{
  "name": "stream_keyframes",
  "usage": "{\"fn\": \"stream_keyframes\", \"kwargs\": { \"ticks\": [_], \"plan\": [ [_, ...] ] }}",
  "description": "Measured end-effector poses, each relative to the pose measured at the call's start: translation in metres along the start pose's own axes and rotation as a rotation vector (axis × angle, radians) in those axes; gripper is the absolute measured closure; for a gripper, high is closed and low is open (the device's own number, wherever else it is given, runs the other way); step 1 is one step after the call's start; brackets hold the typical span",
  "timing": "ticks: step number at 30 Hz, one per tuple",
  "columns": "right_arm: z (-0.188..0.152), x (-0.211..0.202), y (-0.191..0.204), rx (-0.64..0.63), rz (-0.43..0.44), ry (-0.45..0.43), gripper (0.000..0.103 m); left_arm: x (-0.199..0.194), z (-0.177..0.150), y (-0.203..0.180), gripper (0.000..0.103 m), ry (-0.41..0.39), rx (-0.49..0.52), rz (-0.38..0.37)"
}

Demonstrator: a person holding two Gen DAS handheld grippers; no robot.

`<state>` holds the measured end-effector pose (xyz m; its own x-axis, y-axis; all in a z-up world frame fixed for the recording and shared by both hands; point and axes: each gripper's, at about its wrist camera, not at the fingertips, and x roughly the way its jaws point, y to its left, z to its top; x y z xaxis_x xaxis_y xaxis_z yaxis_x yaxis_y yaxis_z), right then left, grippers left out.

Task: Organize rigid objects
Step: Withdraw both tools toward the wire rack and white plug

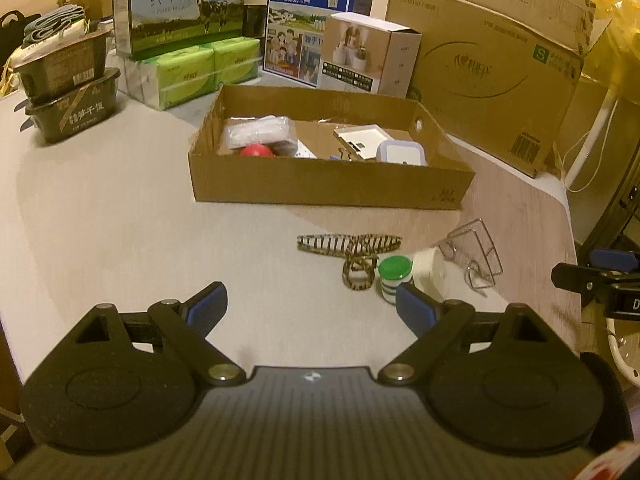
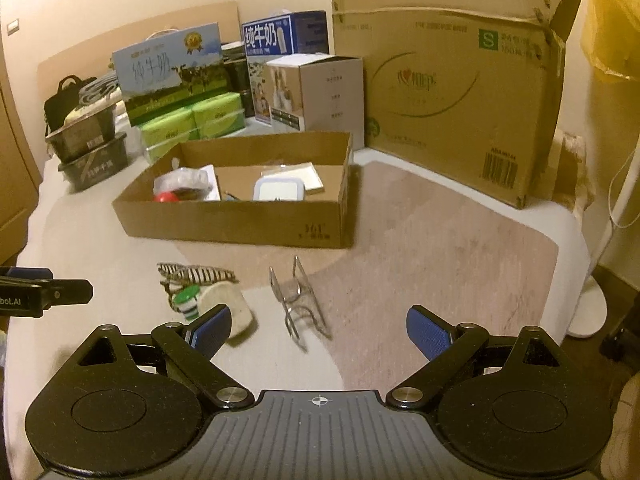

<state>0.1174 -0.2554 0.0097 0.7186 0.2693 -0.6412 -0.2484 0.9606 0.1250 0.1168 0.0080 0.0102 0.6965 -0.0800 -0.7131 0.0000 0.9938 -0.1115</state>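
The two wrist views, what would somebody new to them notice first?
Probably the shallow open brown cardboard tray at the table's centre, already holding a red ball and a white lidded container. In front of it lies a loose cluster: a striped hair claw clip, a small green-capped bottle and a clear wire-framed holder. Both the left gripper and the right gripper are open and empty.

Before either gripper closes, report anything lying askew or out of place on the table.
Four items lie loose in front of the shallow cardboard box instead of inside: a striped hair claw, a green-capped bottle tipped on its side, a white round object against it, and a clear clip resting tilted. Both grippers are open, empty.
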Motion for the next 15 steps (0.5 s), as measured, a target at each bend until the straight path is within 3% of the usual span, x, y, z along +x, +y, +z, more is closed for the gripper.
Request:
{"fn": "stream_keyframes", "kwargs": {
  "ticks": [15],
  "plan": [
    [-0.0078, 0.0088, -0.0019, -0.016, 0.006, 0.021, 0.009, 0.0092, -0.0053, -0.0076, 0.013, 0.02, 0.015, -0.01]
  ]
}}
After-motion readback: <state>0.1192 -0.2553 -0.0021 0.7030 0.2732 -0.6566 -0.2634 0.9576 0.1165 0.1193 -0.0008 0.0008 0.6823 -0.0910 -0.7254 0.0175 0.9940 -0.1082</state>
